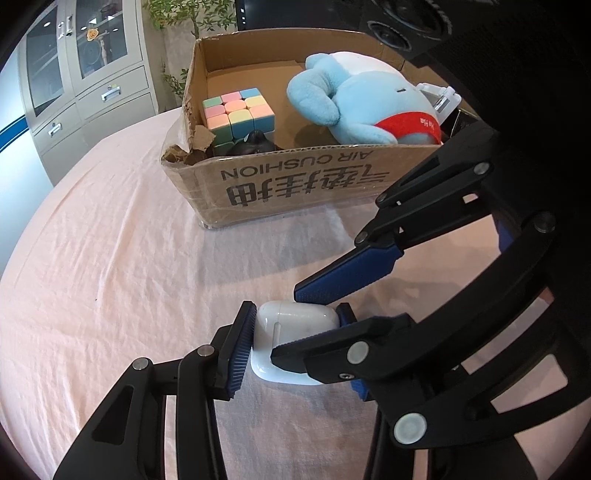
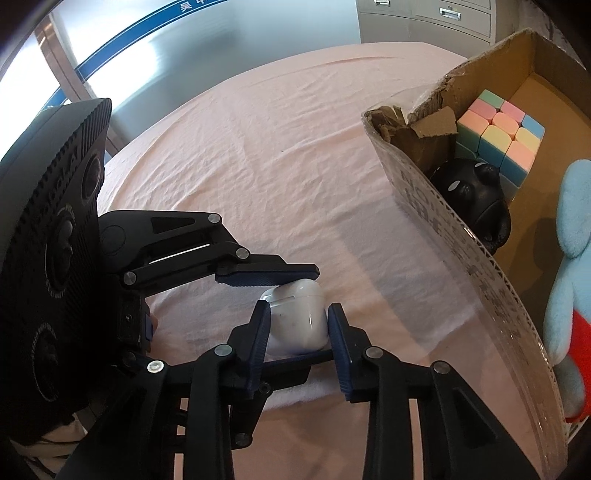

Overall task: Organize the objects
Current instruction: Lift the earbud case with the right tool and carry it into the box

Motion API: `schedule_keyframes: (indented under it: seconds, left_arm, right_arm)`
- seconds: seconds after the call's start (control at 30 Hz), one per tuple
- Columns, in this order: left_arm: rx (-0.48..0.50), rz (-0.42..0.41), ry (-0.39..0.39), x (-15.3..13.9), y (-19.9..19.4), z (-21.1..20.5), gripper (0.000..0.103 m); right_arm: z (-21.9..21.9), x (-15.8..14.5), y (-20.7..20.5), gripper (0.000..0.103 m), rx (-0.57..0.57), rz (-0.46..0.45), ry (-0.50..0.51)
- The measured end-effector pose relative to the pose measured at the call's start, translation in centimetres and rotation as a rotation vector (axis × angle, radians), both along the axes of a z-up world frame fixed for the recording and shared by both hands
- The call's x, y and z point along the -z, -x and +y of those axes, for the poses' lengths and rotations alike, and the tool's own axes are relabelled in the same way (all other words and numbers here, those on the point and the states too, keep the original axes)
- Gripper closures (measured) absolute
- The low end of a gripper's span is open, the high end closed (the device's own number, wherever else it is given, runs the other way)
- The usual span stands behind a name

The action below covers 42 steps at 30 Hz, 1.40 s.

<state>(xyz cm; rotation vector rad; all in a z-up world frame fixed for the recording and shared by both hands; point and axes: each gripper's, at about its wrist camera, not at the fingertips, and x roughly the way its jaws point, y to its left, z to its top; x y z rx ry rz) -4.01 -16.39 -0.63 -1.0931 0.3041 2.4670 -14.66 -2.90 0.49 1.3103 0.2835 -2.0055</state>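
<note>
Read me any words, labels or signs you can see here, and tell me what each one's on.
"AIR CUSHION": box front, upside down in the left wrist view.
Large Chinese characters below it: upside down, not readable.
Small white letters on the plush red band: too small.
Embossed text on the left gripper's housing, right wrist view: unreadable.
Blue wall sign: cut off.

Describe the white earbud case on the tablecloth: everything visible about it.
The small white glossy plastic earbud case has rounded corners and a thin seam where lid meets body. Its lid is shut. It rests on the wrinkled pink tablecloth, in front of the cardboard box, outside it. Both grippers bracket it: the left gripper has its ribbed blue pads against two opposite sides, and the right gripper flanks the other two sides, one pad touching, the other very close.
</note>
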Motion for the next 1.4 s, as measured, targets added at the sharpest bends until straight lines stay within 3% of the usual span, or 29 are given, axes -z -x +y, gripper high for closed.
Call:
schedule_keyframes:
  seconds: [0.07, 0.13, 0.2, 0.53, 0.73, 1.17, 1.4]
  left_arm:
    - [0.005, -0.017, -0.007, 0.2, 0.1, -0.2, 0.059]
    - [0.013, -0.032, -0.008, 0.4, -0.1, -0.2, 0.057]
    - [0.007, -0.033, -0.005, 0.5, -0.2, -0.4, 0.052]
    - [0.004, -0.036, -0.002, 0.6, -0.5, -0.7, 0.047]
    - [0.026, -0.027, -0.002, 0.6, -1.0, -0.4, 0.056]
    - [0.010, 0.076, 0.006, -1.1, -1.3, -0.4, 0.059]
    - [0.024, 0.158, 0.059, -4.7, -1.4, 0.9, 0.059]
  right_arm:
    - [0.1, 0.0, 0.0, 0.072, -0.003, -0.006, 0.007]
    - [0.3, 0.4, 0.2, 0.063, -0.006, -0.033, 0.006]
    - [0.5, 0.7, 0.5, 0.060, 0.001, -0.049, 0.024]
    - [0.2, 0.9, 0.1, 0.058, -0.001, -0.053, 0.040]
    - [0.0, 0.6, -0.1, 0.064, -0.008, -0.062, 0.036]
    - [0.8, -1.7, -1.2, 0.064, -0.003, 0.016, 0.009]
    - [1.6, -5.3, -2.3, 0.064, 0.000, 0.101, 0.036]
